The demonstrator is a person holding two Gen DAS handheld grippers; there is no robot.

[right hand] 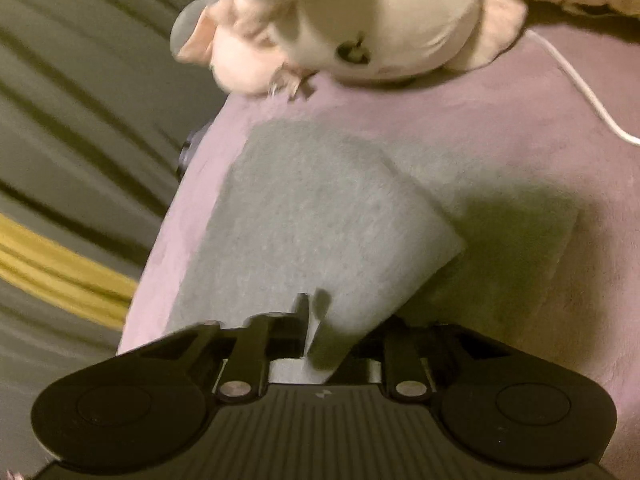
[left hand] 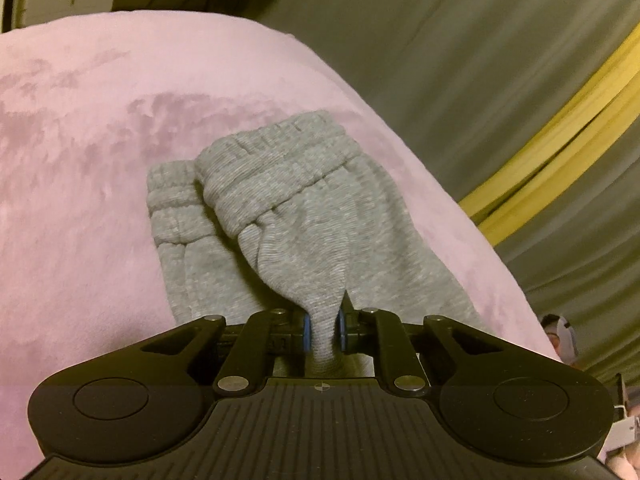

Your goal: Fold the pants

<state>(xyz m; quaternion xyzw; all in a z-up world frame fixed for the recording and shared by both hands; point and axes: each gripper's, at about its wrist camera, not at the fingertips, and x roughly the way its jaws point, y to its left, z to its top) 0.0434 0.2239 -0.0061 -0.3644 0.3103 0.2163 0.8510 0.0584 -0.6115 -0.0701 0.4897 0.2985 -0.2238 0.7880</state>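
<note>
Grey pants [left hand: 304, 208] lie on a pink plush blanket [left hand: 80, 160], waistband end bunched and partly lifted. Left gripper [left hand: 323, 330] is clamped on a pinch of the grey fabric between its blue pads. Right gripper [right hand: 316, 320] is closed on another fold of the pants; view blurred. A white plush toy [right hand: 360, 12] sits beyond, touching the blanket, white cable [right hand: 580, 92] nearby.
</note>
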